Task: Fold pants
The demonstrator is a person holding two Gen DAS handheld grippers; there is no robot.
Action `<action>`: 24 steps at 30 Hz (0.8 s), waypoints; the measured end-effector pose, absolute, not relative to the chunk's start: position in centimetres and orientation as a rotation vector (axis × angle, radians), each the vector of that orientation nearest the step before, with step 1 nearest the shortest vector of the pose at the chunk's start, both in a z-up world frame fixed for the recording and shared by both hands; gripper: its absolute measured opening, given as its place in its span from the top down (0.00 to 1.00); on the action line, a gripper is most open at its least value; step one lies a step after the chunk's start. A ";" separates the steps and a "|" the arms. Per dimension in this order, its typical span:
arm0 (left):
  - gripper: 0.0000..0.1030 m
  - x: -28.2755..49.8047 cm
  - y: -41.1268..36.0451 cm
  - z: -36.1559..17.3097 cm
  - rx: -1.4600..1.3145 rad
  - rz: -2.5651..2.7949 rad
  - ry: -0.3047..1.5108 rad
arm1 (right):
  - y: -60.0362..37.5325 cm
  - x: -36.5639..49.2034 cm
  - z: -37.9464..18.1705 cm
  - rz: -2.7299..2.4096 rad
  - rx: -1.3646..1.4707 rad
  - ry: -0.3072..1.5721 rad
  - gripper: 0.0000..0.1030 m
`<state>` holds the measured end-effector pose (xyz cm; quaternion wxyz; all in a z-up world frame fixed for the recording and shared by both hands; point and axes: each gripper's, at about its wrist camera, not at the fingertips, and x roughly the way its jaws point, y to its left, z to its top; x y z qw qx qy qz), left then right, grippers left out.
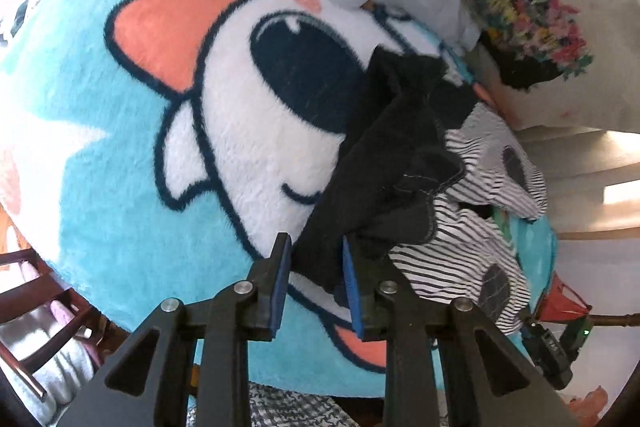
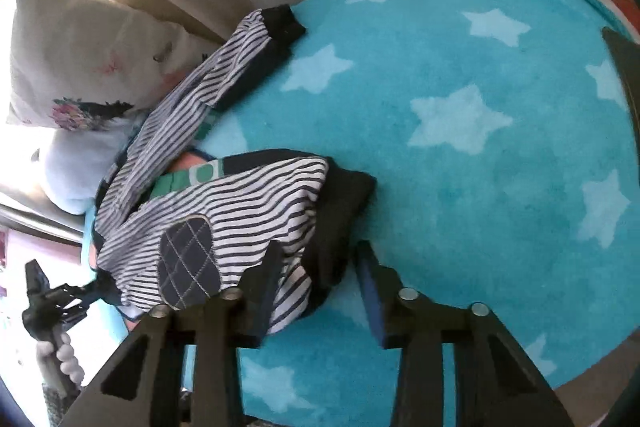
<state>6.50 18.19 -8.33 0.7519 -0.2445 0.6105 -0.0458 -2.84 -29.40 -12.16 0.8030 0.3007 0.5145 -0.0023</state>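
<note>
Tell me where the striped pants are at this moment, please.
The striped pants lie on the blue star blanket, left of centre in the right wrist view, beside the white pillow. The left tongs have the black waistband between them.

Pants (image 2: 224,203): I see them lying on the blanket (image 2: 460,147), at its edge.
Pillows (image 1: 560,27): behind the pants.
Left gripper (image 1: 314,279): at the waistband, jaws either side of it, possibly gripping.
Right gripper (image 2: 318,287): at a leg cuff.
</note>
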 end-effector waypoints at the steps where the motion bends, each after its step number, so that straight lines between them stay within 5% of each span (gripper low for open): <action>1: 0.77 6.3 18.5 -7.7 -0.525 -0.098 1.312 | -29.7 -3.1 -12.0 -0.004 0.655 1.095 0.61; 7: 0.64 6.1 20.5 -4.3 -0.483 -0.070 1.206 | -31.9 -3.6 -10.6 -0.069 0.687 1.042 0.55; 24: 0.61 8.2 14.6 -3.1 -0.347 -0.190 1.206 | -31.0 13.8 -10.7 -0.112 0.702 1.009 0.48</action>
